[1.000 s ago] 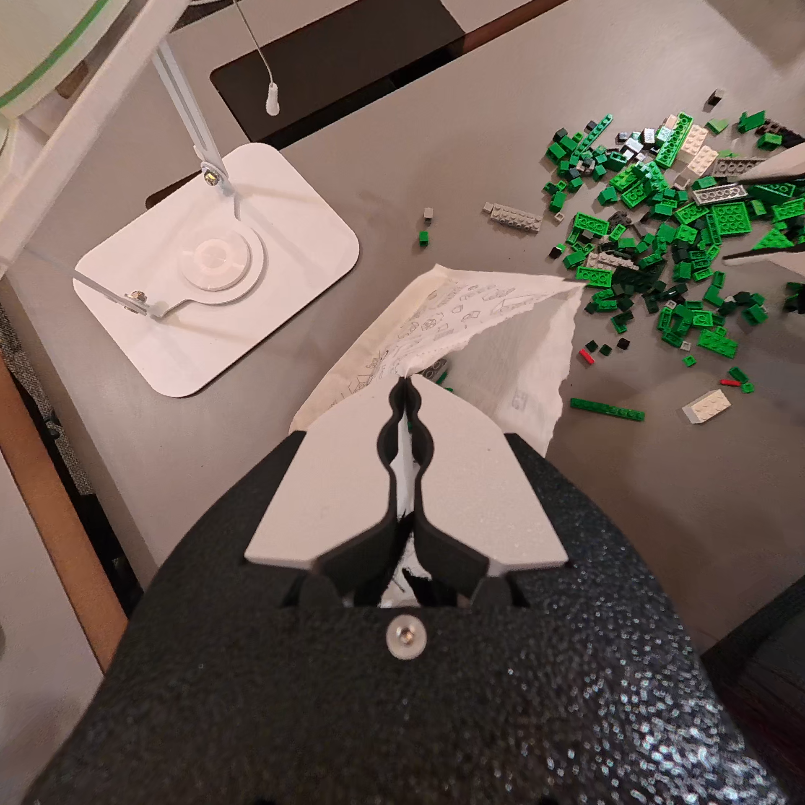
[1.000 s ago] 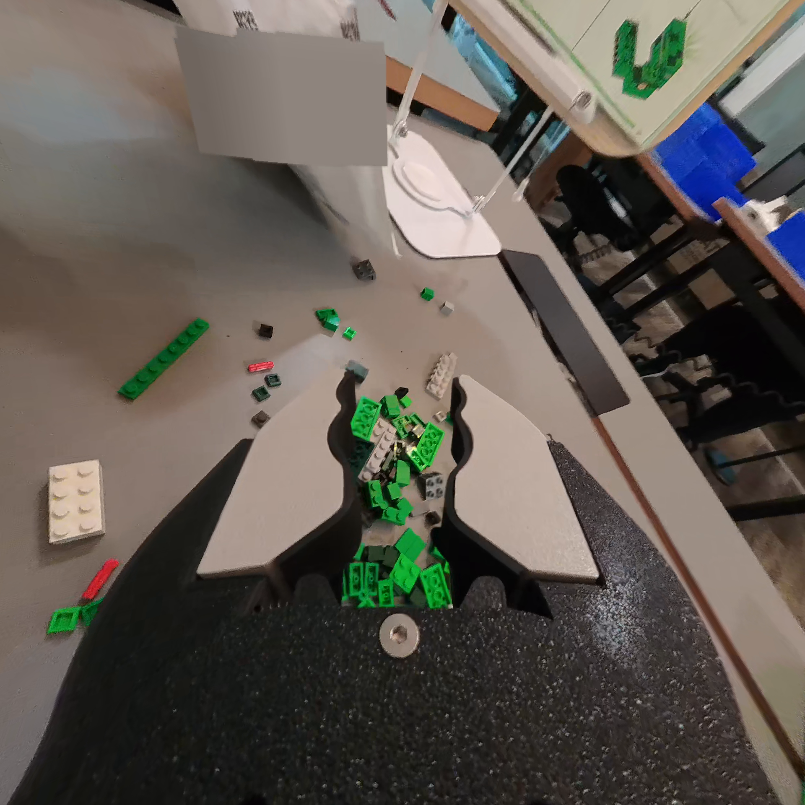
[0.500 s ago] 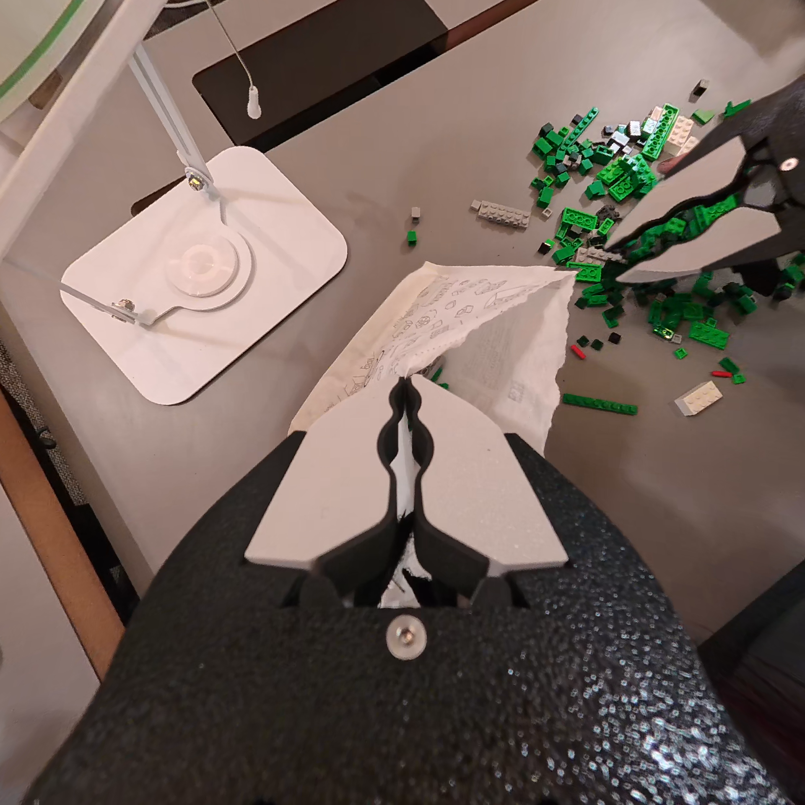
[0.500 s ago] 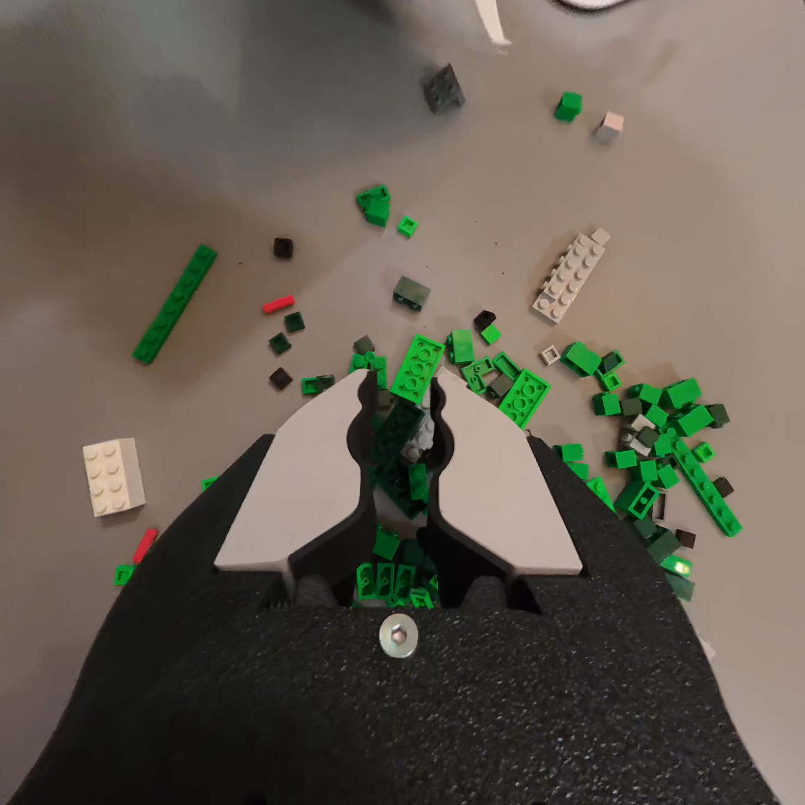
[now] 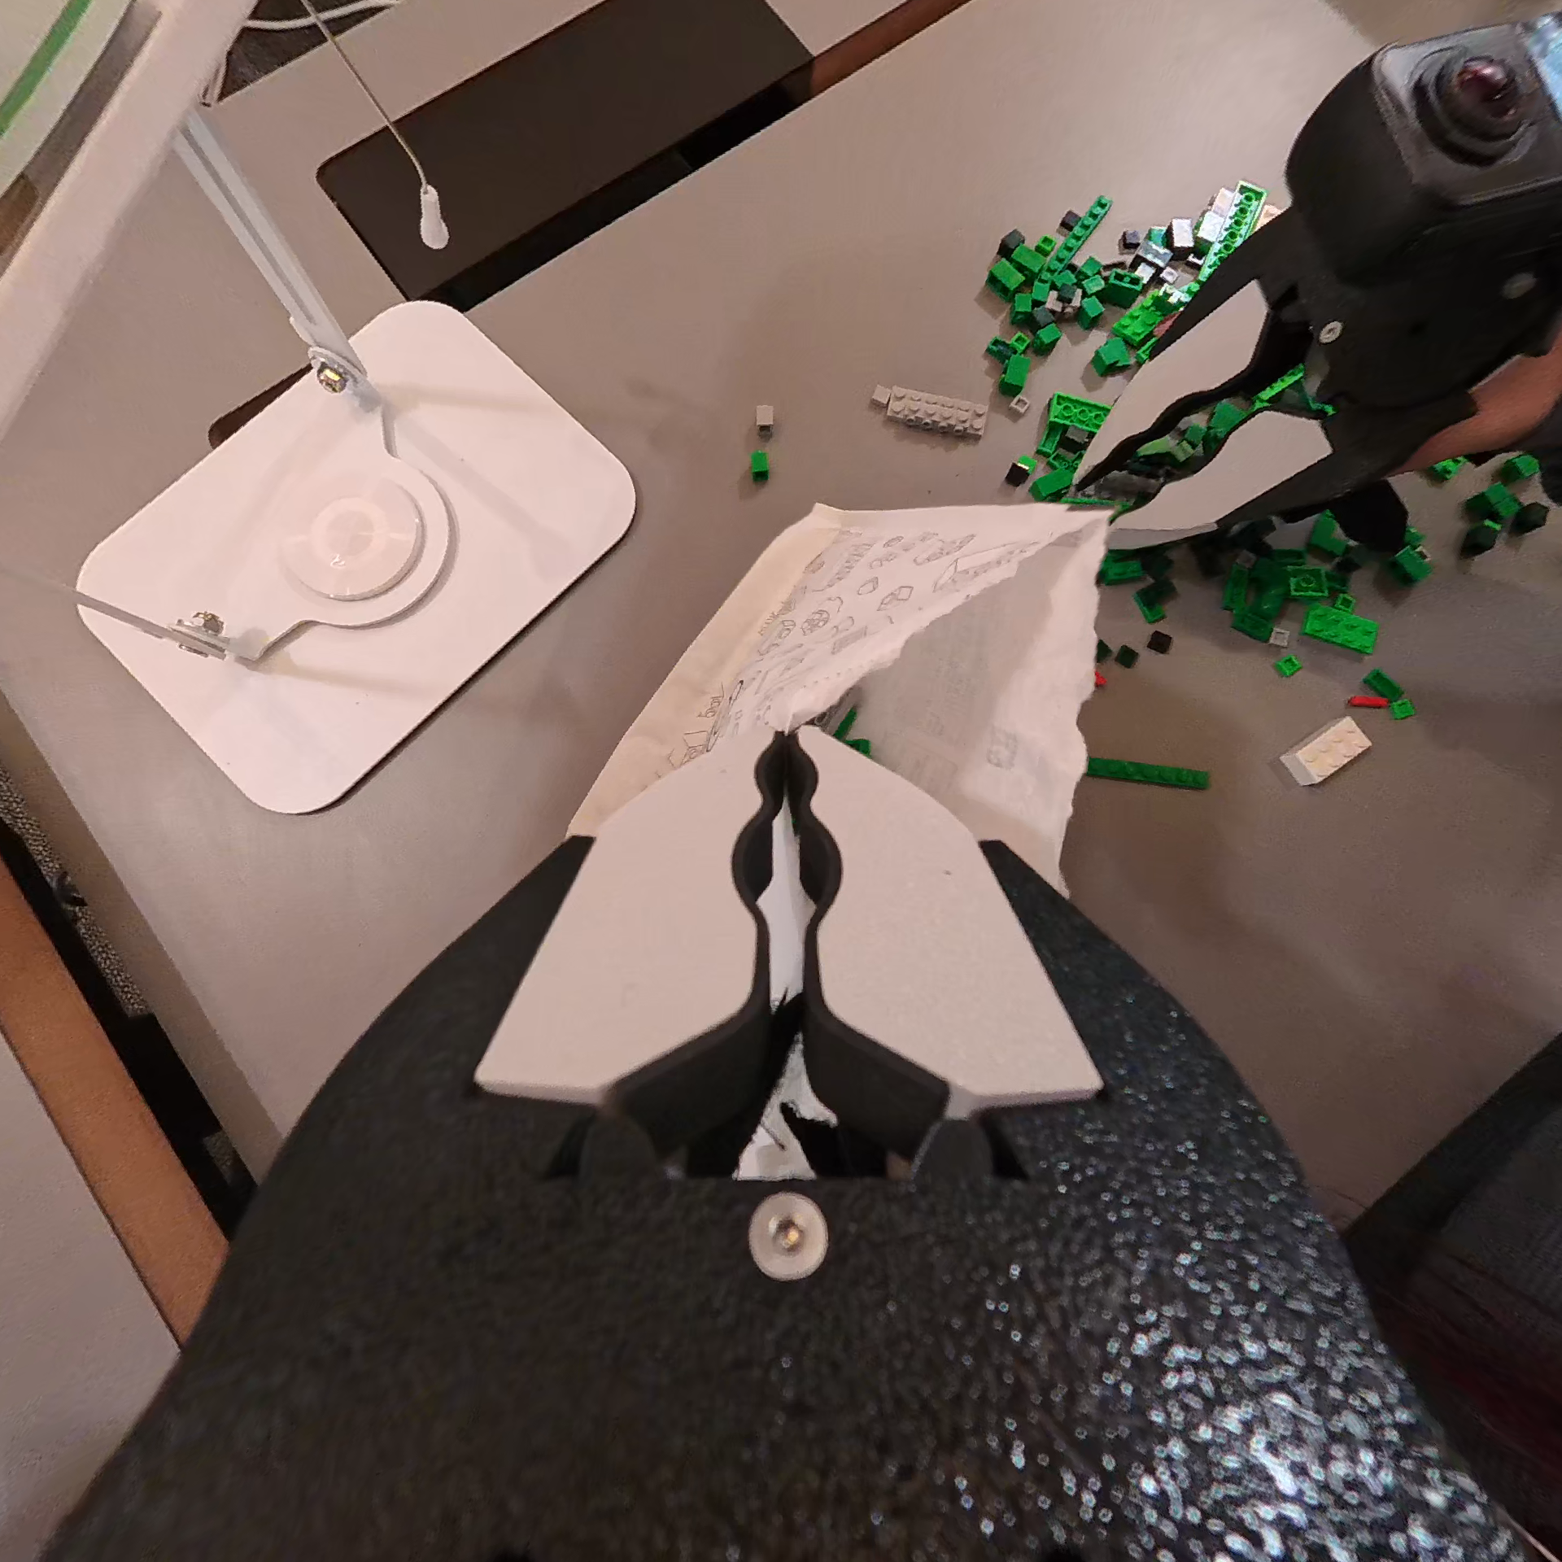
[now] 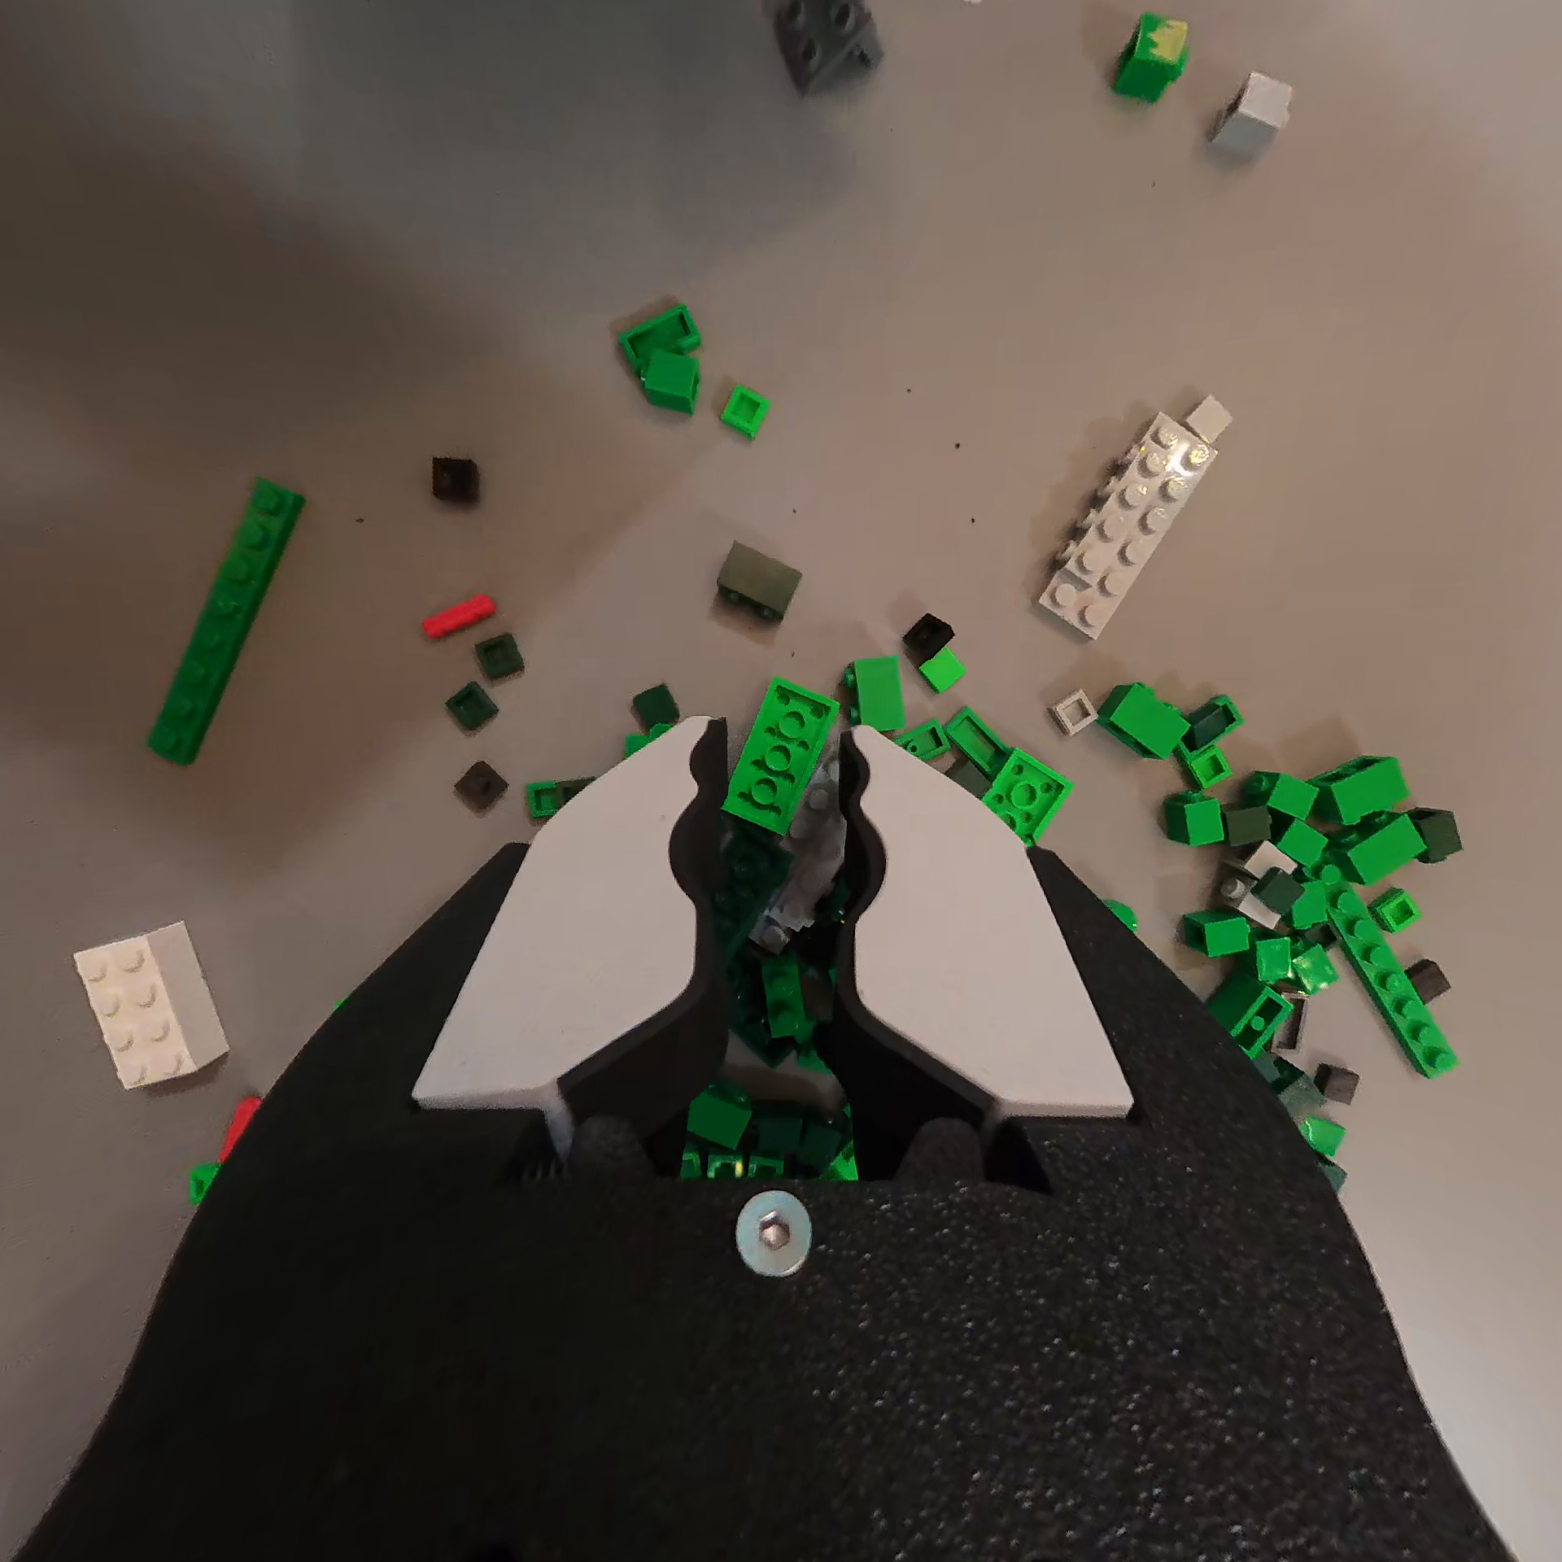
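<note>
Grey table (image 5: 845, 253) with a dark inset panel (image 5: 549, 110) at its far edge; only the left wrist view shows the white stand base (image 5: 338, 558) and the torn white paper bag (image 5: 955, 676). Left gripper (image 5: 790, 740) fingers pressed together, pinching the bag's edge, mouth held open. Right gripper (image 6: 784, 744) sits over the green brick pile (image 6: 1285, 862), fingers slightly apart around a bright green plate (image 6: 782, 752); contact unclear. White brick (image 6: 148, 1002) and long green strip (image 6: 224, 621) lie apart to the left.
</note>
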{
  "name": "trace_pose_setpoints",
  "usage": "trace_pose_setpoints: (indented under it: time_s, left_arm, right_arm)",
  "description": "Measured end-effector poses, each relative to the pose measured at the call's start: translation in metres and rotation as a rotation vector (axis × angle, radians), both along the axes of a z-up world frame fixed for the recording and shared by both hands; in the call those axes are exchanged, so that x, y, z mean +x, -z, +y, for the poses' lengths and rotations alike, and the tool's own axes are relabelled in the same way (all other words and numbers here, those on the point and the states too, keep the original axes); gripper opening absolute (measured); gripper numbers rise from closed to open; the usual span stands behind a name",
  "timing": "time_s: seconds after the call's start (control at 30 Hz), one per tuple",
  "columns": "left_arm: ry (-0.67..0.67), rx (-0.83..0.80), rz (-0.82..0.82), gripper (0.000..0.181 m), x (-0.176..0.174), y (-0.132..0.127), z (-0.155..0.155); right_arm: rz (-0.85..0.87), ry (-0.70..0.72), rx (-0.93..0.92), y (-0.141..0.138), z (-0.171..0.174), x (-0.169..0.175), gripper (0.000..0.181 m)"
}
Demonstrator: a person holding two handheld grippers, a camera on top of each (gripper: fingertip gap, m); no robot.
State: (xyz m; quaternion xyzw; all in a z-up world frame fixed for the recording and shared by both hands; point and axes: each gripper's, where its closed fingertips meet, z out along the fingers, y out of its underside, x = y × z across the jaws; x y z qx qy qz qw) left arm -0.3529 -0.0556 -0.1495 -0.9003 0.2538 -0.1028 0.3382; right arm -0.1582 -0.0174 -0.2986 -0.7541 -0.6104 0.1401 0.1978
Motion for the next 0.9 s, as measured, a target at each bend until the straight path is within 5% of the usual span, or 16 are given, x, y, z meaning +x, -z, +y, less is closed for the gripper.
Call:
trace_pose_setpoints:
  time_s: [0.67, 0.8, 0.9]
  left_arm:
    - [0.006, -0.008, 0.003, 0.000, 0.000, 0.001, -0.001]
    - [-0.009, 0.000, -0.008, 0.000, -0.004, -0.001, -0.001]
    - [-0.016, 0.003, -0.015, 0.000, -0.006, -0.002, -0.001]
  right_arm:
    - [-0.052, -0.051, 0.104, 0.001, -0.001, -0.005, 0.016]
    - [0.106, -0.032, 0.197, -0.027, 0.002, -0.015, 0.016]
    - [0.424, -0.036, 0.165, -0.065, -0.007, -0.032, 0.016]
